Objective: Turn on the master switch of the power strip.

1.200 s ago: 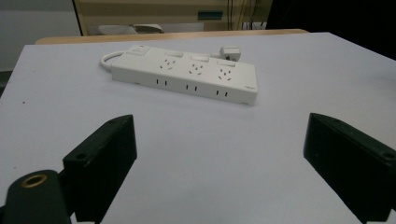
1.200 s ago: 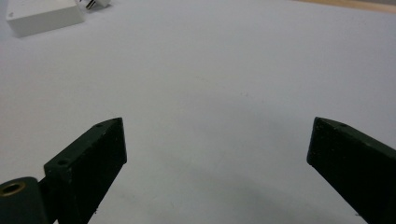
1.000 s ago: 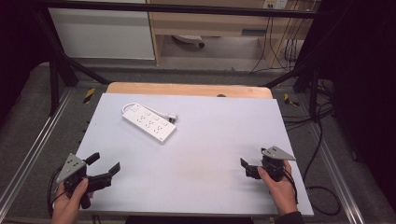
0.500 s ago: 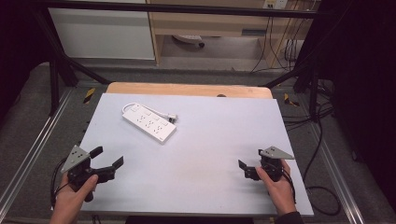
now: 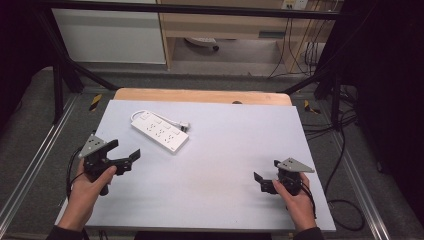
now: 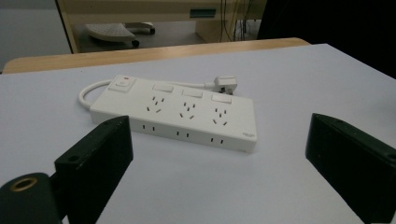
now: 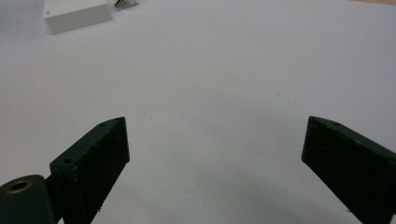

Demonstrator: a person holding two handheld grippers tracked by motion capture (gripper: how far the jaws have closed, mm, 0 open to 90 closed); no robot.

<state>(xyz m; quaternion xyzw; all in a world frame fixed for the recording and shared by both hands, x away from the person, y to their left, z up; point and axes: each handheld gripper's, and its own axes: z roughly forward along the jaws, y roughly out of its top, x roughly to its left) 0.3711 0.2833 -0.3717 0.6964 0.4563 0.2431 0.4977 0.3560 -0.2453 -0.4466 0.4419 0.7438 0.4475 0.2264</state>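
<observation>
Power strip [image 5: 159, 131] near left gripper [image 5: 124, 153]

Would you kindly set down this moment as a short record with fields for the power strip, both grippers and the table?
item: white plastic six-socket power strip, flat on the table, its cord looped beside it
plug: white plug lying behind the strip
left gripper: left gripper open, empty, aimed at the strip, apart from it
right gripper: right gripper open, empty, over bare table
surface: pale grey table top
</observation>
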